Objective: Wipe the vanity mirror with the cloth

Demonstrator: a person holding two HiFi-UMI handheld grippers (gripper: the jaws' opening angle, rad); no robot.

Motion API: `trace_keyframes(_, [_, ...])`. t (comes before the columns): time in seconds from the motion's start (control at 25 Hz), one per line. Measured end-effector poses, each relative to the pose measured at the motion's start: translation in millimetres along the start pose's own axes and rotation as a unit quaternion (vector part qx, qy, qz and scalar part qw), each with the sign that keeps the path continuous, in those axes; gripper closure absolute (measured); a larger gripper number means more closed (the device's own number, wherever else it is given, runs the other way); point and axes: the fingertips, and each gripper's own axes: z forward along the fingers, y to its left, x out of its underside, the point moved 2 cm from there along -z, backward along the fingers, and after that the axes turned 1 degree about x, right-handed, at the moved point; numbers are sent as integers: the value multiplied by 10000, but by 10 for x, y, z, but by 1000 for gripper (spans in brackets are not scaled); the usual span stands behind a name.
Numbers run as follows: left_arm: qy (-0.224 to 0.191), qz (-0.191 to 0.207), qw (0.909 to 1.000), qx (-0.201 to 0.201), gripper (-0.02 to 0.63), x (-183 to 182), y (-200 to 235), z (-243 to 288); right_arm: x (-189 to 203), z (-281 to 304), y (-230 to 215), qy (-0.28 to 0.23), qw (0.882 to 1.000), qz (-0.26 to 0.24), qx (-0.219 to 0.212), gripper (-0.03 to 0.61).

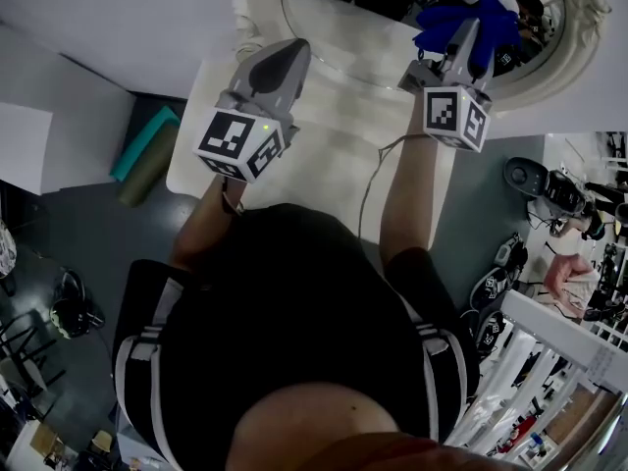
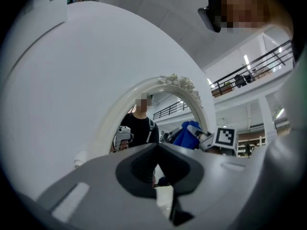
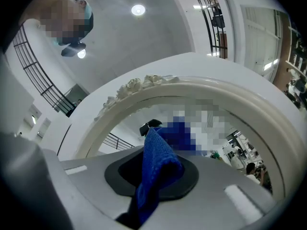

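The oval vanity mirror with its white carved frame stands at the back of a white table. My right gripper is shut on a blue cloth, held up against the glass on the mirror's right side. In the right gripper view the cloth fills the shut jaws, with the frame arching above. My left gripper hangs over the table just left of the mirror. In the left gripper view its jaws are shut with nothing in them, facing the mirror.
A thin cable trails off the table's front edge. A teal rolled mat lies on the floor to the left. Shoes and small gear clutter the floor at right, with a white railing at lower right.
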Motion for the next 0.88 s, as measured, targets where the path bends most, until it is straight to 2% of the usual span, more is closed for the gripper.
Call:
trace_keyframes(0.36, [1,-22,9999,-114,604,-37,160,-140,-9,217,559,-74,9981,-373,-480,537])
trace_keyframes(0.64, [19,-51,9997,-240,604,-31,306,-185,208,352,1048,67,9927,-765,-935,537])
trace_keyframes(0.88, [33,-82,9993,-371,604,-37,464,-285,503,370,1481,228,9891,-775,-1234,537])
